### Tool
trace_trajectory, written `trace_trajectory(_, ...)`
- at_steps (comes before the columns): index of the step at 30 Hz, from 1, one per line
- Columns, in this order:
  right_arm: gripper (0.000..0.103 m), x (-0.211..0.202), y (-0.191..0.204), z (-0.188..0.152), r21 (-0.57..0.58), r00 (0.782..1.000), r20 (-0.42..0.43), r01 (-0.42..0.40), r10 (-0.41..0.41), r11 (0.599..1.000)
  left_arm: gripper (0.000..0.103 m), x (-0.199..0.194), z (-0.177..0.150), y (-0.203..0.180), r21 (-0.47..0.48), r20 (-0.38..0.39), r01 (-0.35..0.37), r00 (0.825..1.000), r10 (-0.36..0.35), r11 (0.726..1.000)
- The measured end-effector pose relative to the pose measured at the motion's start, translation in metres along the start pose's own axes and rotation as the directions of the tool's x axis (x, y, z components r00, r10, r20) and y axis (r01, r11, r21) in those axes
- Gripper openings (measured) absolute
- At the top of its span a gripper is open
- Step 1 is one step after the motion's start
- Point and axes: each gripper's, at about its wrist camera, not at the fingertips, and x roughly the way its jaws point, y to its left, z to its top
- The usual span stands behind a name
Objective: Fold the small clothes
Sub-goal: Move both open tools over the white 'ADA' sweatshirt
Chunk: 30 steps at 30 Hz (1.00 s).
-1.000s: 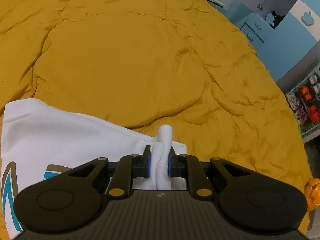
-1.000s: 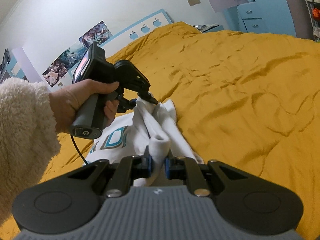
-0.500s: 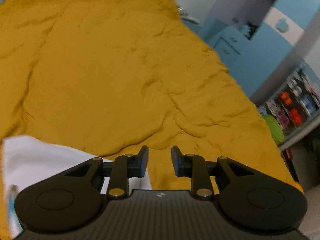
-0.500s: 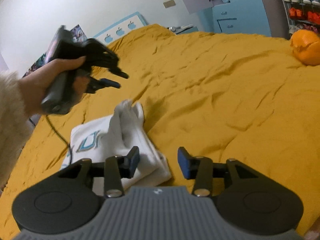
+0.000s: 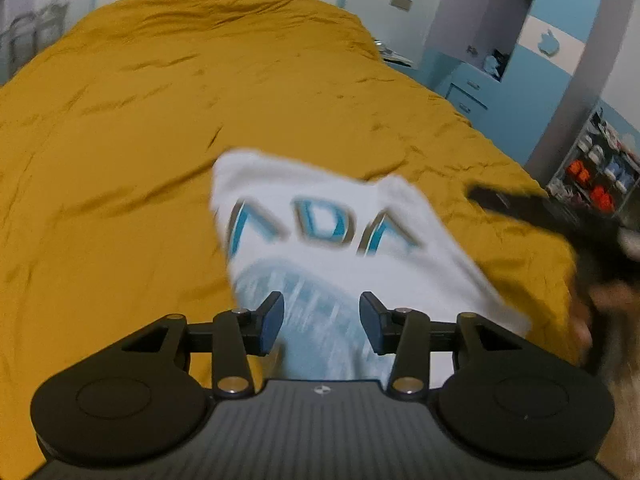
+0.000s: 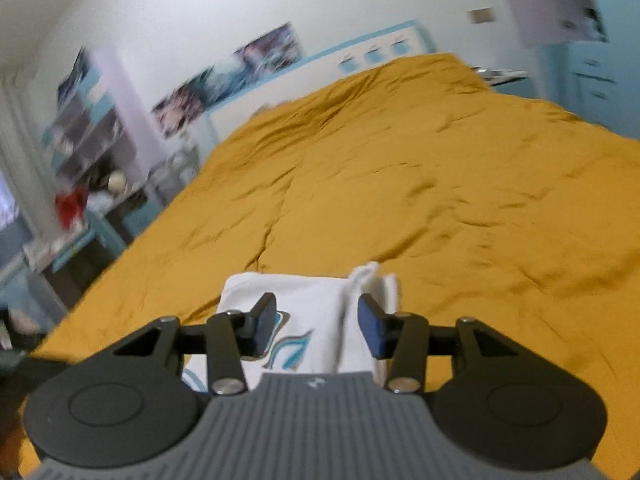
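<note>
The small white cotton garment with blue-and-brown lettering (image 5: 340, 236) lay folded flat on the rumpled mustard-yellow quilted bedspread (image 5: 140, 160), near the bed's near edge. In the left wrist view it formed a rough oblong whose long axis ran away from the camera and slightly to the left, the printed letters crossing its width — the picture was blurred, so finer folds could not be made out. In the right wrist view a thicker folded strip (image 6: 370, 280) rose along the garment's right-hand side, its rounded end pointing toward the far side of the bed.

The left gripper (image 5: 321, 322) hung above the garment's near end, its blue-padded fingers (image 5: 272, 322) having just been opening; nothing was between them and they touched no cloth. The right gripper (image 6: 316, 325) likewise stood apart from the cloth — its fingers (image 6: 370, 330) parted about halfway, empty, the garment visible below them. At the right edge of the left view the right gripper showed as a dark blur. Blue cabinets (image 5: 468, 92) stood beyond the bed.
</note>
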Motion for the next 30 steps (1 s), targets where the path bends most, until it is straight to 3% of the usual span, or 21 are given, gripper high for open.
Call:
trace_trajectory(6, 0.038, 0.059, 0.015, 0.008, -0.064, 0.991, -0.115, 0.055, -0.062, 0.996, 0.051, 0.016, -0.020, 0.021, -0.156, -0.074, 0.102, 0.991, -0.115, 0.983)
trace_trajectory(9, 0.039, 0.077, 0.010, 0.002, -0.048, 0.981, -0.145, 0.127, -0.133, 0.991, 0.052, 0.020, -0.026, 0.021, -0.125, -0.070, 0.095, 0.992, -0.104, 0.988)
trace_trajectory(13, 0.038, 0.093, -0.001, -0.002, 0.025, 0.978, -0.185, 0.100, -0.094, 0.995, 0.060, 0.023, -0.035, 0.016, -0.108, -0.068, 0.103, 0.992, -0.110, 0.989)
trace_trajectory(14, 0.033, 0.096, -0.003, -0.002, 0.040, 0.977, -0.197, 0.095, -0.086, 0.995, 0.060, 0.025, -0.036, 0.015, -0.102, -0.072, 0.098, 0.992, -0.106, 0.990)
trace_trajectory(15, 0.001, 0.098, -0.004, -0.002, 0.049, 0.975, -0.208, 0.090, -0.078, 0.995, 0.060, 0.026, -0.037, 0.013, -0.090, -0.078, 0.091, 0.992, -0.098, 0.992)
trace_trajectory(20, 0.002, 0.084, -0.006, 0.002, 0.053, 0.982, -0.147, 0.130, -0.121, 0.990, 0.066, 0.030, -0.040, 0.007, -0.070, -0.075, 0.099, 0.992, -0.104, 0.993)
trace_trajectory(24, 0.000, 0.099, -0.039, -0.012, 0.139, 0.967, -0.234, 0.139, -0.104, 0.981, 0.073, 0.035, -0.041, 0.002, -0.058, -0.078, 0.104, 0.991, -0.108, 0.993)
trace_trajectory(26, 0.001, 0.101, -0.041, -0.019, 0.089, 0.968, -0.234, 0.109, -0.086, 0.990, 0.073, 0.037, -0.042, 0.000, -0.050, -0.079, 0.100, 0.991, -0.104, 0.994)
trace_trajectory(29, 0.010, 0.081, -0.043, -0.016, 0.107, 0.984, -0.175, 0.049, -0.030, 0.993, 0.073, 0.035, -0.043, -0.001, -0.028, -0.081, 0.092, 0.992, -0.094, 0.995)
trace_trajectory(30, 0.019, 0.067, -0.043, -0.013, 0.103, 0.989, -0.146, 0.037, -0.021, 0.994, 0.073, 0.034, -0.043, 0.000, -0.032, -0.078, 0.097, 0.992, -0.099, 0.995)
